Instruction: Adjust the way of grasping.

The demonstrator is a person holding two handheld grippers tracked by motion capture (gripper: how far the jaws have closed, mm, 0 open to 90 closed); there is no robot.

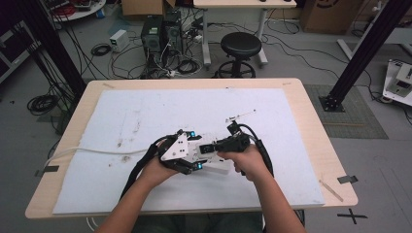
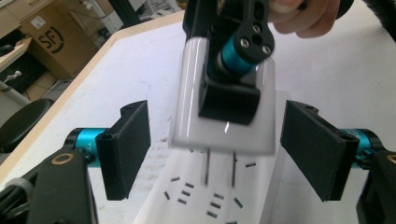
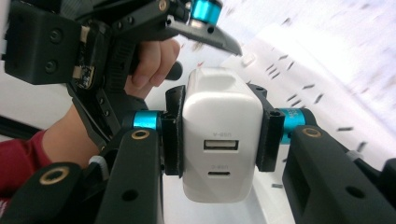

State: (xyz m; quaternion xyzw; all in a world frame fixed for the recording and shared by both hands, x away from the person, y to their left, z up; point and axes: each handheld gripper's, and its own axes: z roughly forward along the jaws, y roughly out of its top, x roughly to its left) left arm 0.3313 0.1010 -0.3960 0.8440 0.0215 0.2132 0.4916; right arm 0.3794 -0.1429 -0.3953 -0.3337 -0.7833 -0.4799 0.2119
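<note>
A white USB charger (image 3: 222, 140) is clamped between the pads of my right gripper (image 3: 222, 136), its two ports facing the camera. In the left gripper view the charger (image 2: 187, 107) hangs with its two metal prongs (image 2: 208, 168) pointing down, just above a white power strip (image 2: 205, 198) with several slots. My left gripper (image 2: 217, 149) is open, one jaw on each side of the charger and not touching it. Seen from above, both grippers (image 1: 197, 150) (image 1: 216, 145) meet at mid-table over the strip (image 1: 218, 168).
A white mat (image 1: 145, 111) covers the wooden table (image 1: 311, 111). A white cable (image 1: 92, 151) runs off the left edge. A thin metal piece (image 1: 240, 115) lies beyond the grippers. A black stool (image 1: 240, 46) stands behind the table.
</note>
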